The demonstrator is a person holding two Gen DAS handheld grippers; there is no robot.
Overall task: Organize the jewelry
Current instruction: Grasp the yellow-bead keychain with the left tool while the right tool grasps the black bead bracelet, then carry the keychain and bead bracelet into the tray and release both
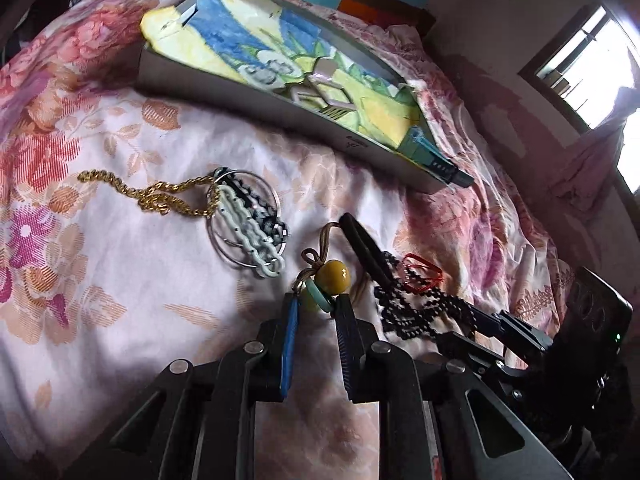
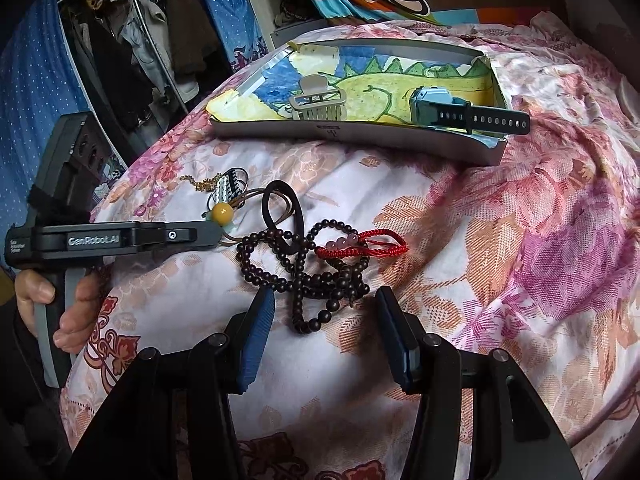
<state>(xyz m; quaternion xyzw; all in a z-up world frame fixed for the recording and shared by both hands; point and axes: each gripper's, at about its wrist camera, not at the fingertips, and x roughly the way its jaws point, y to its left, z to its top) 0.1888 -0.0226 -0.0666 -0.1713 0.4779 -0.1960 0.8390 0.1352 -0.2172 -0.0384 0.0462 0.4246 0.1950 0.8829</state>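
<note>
Left tool: fingers narrowed on the yellow round bead pendant w/ teal disc and brown cord; true contact cannot be confirmed, so grasp status: cannot tell. Right tool: released, fingers wide, hovering over the dark brown wooden bead strand.

Risks (judged):
- Brown cord runs under the black elastic hair loop just ahead of left tool; lifting may drag the loop and strand along.
- Red braided cord bracelet w/ pink beads lies across the strand; right tool pick may snag both.
- Soft floral bed quilt gives under pressure; beads may slip from pads.

Count:
- Grey shallow cardboard tray w/ painted liner, far ahead of both tools: 1; holds 1 grey plastic claw clip, 1 teal watch w/ dark strap.
- On quilt: 1 gold twisted chain, 1 black-white woven piece on silver rings, 1 pendant, 1 loop, 1 strand, 1 bracelet.
</note>
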